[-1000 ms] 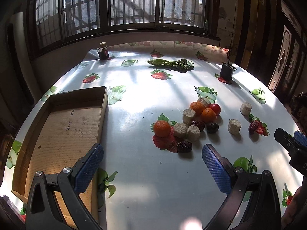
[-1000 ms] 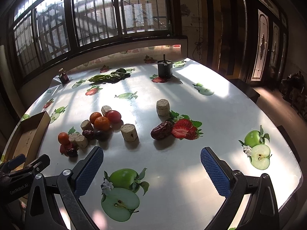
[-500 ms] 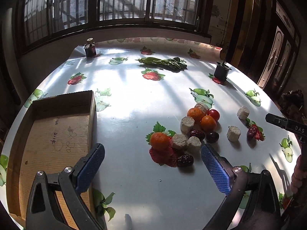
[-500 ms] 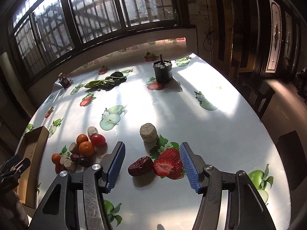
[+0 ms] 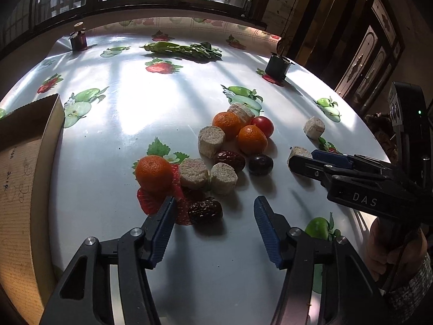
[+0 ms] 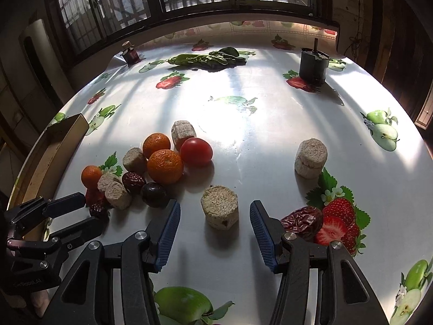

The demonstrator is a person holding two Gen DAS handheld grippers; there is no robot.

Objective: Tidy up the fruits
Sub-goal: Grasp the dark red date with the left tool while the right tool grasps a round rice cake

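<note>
Left hand-held gripper [image 5: 213, 223]: jaws parted wide, holding nothing, low over the counter [image 5: 167, 108]; a dark red date [image 5: 205, 211] lies between the blue fingertips, long axis running across the gap, left to right

Right hand-held gripper [image 6: 215, 228]: jaws parted wide, holding nothing; a beige cylinder [image 6: 219, 210] stands between the fingertips, upright on its flat end, apart from both pads

Second date [image 6: 302, 222]: just right of the right finger, long axis slanting up to the right, lying against a printed strawberry

Main cluster, left of centre in the right wrist view: three mandarins, the largest [image 6: 165, 166] touching a red tomato [image 6: 196, 151]; a dark plum [image 6: 153, 194] in front of it; another date [image 6: 133, 182] tilted beside the plum; several beige cylinders, one [image 6: 183, 131] lying on its side behind the tomato

Lone beige cylinder [image 6: 310, 158]: upright, well apart to the right

Cardboard tray [image 5: 24, 178]: at the counter's left edge, long axis running away from the camera

Far side: leafy greens [image 6: 208, 59] lying lengthwise across, black pot [image 6: 313, 66], small dark jar [image 6: 131, 53]
</note>
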